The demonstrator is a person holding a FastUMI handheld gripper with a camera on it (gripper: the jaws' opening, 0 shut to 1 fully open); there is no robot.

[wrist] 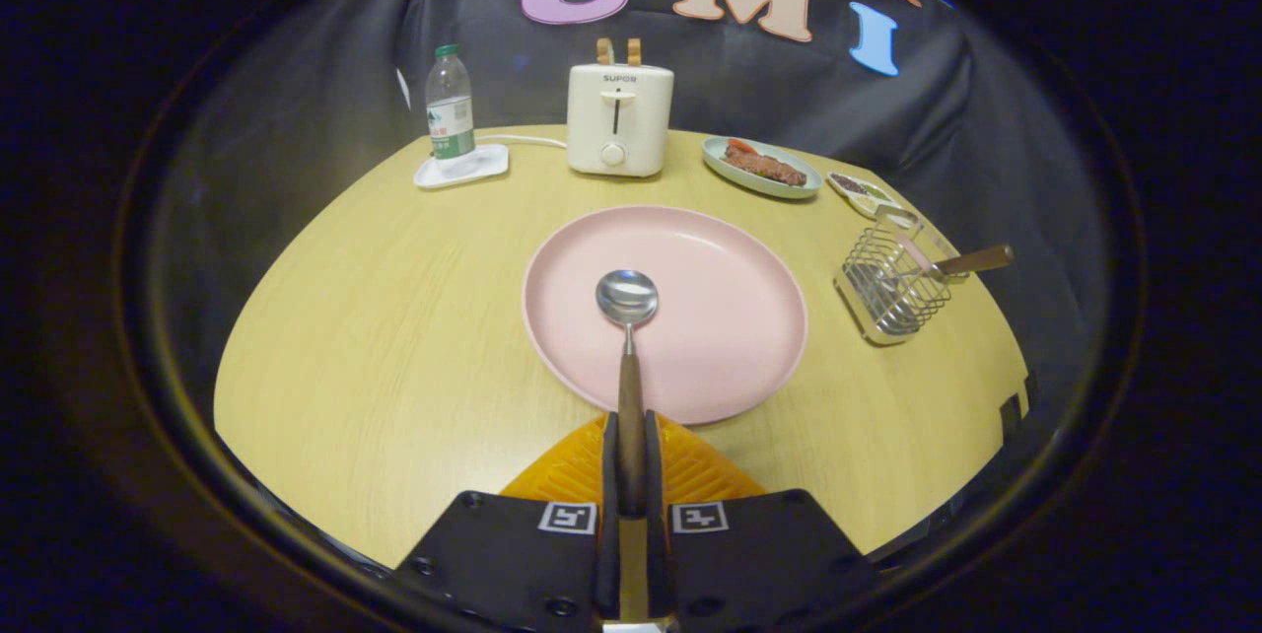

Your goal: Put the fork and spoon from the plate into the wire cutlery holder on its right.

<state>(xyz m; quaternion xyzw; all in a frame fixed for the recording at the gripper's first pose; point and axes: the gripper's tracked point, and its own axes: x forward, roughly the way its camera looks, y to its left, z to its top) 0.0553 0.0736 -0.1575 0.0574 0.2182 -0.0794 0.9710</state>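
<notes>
Claw (631, 451) pinches the spoon (628, 337) by its wooden handle, bowl ahead over the pink plate (710, 317). Right of it, the wire cutlery holder (892, 288) already carries one handle; swinging carelessly could knock it.

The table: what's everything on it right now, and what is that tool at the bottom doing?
table: one, light wood, under everything
plate: one, pink, middle, just ahead of the fingers
spoon: one, silver bowl over the plate, brown handle between the fingers
wire cutlery holder: one, metal, right of the plate, a wooden-handled utensil already in it
toaster: one, cream, beyond the plate
bottle: one, clear with green cap, on a white tray, left of the toaster
dish of food: one, pale green, right of the toaster
small dish: one, white, behind the holder
gripper: one, fingers shut on the spoon's handle
</notes>
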